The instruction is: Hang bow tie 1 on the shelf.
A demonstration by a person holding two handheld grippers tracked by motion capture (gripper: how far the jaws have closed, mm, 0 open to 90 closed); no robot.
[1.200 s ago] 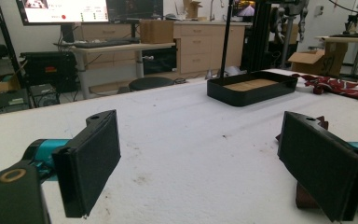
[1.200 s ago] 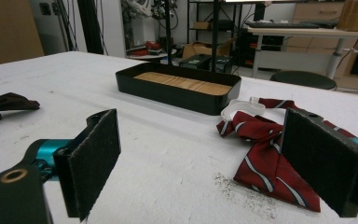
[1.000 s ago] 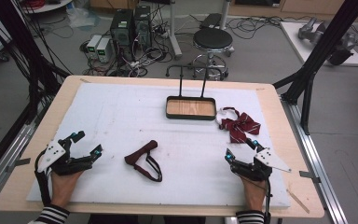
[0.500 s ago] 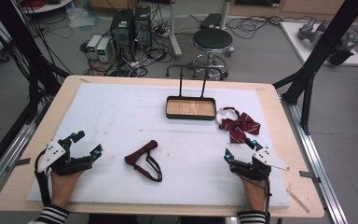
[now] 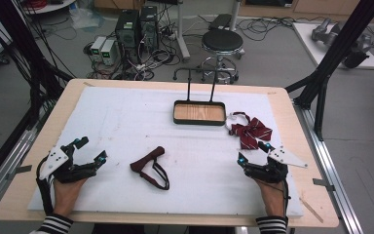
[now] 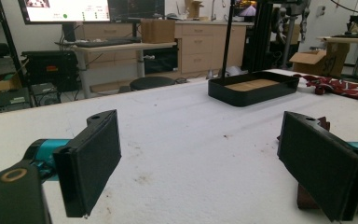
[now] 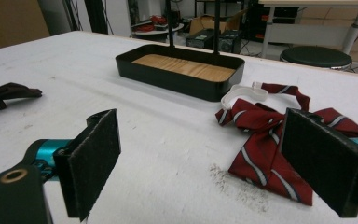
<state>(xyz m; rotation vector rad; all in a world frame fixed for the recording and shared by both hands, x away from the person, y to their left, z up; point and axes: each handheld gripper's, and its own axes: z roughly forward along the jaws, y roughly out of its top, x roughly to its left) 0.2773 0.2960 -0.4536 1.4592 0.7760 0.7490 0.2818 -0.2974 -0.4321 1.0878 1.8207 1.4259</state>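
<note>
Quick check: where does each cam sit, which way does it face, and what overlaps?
High view: above the person's side, facing forward and down on the white table; both hands and grippers show.
Left gripper view: low, facing across the table between its open black jaws.
Right gripper view: low, jaws open, red striped bow tie ahead.
Shared: black wood-bottomed tray.

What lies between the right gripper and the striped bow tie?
Nothing: in the right gripper view, the open right gripper faces the bow tie across bare white padding. The high view shows the bow tie just ahead of the right gripper.
</note>
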